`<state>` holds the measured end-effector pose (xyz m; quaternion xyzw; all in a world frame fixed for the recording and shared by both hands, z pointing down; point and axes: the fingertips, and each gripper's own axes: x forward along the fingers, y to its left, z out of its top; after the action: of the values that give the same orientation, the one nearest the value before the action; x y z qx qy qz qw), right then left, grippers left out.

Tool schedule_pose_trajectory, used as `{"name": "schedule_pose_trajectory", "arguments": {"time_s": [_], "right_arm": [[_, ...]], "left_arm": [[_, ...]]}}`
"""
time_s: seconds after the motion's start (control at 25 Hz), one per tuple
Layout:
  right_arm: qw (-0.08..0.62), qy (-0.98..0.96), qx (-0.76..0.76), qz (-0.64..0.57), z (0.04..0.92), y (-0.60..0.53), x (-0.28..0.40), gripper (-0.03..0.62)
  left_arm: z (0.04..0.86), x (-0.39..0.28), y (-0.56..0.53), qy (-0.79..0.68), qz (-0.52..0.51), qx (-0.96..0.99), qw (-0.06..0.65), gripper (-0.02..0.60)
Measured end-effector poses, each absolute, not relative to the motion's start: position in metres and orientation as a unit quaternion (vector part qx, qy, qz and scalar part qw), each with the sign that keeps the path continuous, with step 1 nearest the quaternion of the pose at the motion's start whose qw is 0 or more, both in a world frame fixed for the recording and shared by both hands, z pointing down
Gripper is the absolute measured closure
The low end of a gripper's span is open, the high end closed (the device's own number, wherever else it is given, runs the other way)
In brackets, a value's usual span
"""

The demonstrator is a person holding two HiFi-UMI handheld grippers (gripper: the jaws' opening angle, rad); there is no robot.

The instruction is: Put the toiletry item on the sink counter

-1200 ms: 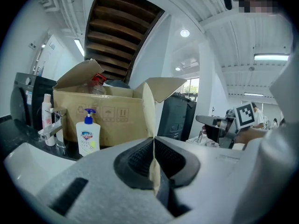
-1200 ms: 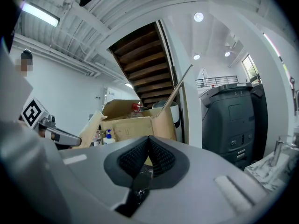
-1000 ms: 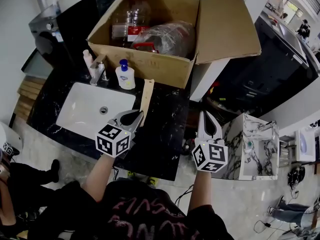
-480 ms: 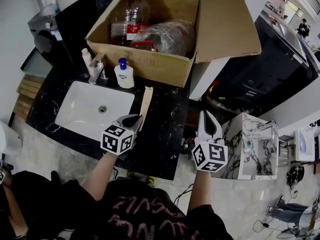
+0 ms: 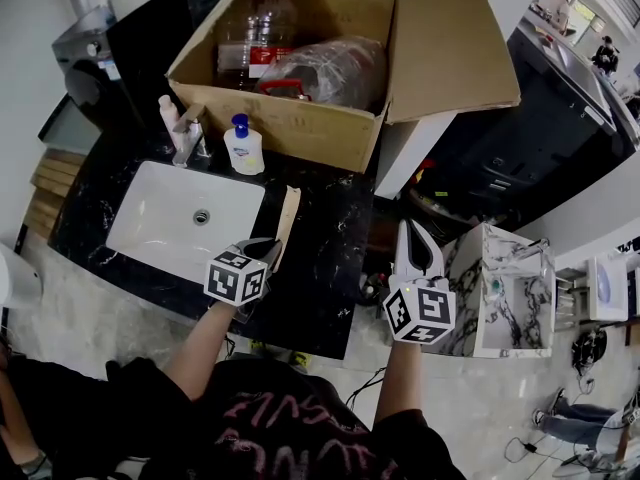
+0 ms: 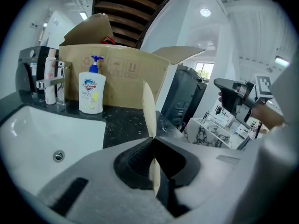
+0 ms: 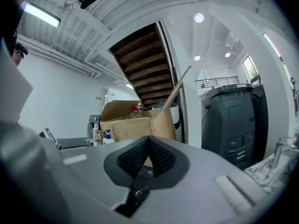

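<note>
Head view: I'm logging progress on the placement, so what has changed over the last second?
The left gripper, fingers shut on the thin beige strip, drew back toward the near edge of the counter. That carried the strip's far end away from the soap bottle. Nothing was let go. The right gripper stayed in place, shut and empty. The cardboard box, sink and soap bottle did not move.

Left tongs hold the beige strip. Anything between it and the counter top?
Nothing visible. The beige strip, shut in the left tongs, is over bare black counter right of the sink; the soap bottle stands farther back.
</note>
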<state>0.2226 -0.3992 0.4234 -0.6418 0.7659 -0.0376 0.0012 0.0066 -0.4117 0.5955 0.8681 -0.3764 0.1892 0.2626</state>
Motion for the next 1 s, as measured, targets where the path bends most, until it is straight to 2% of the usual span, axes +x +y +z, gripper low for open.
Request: {"name": "schedule_pose_trajectory", "arguments": {"time_s": [1.0], "right_arm": [[-0.009, 0.763, -0.645, -0.044, 0.434, -0.408, 0.239, 0.582]], "left_arm": [[0.63, 0.02, -0.422, -0.373, 0.226, 0.854, 0.282, 0.566]]}}
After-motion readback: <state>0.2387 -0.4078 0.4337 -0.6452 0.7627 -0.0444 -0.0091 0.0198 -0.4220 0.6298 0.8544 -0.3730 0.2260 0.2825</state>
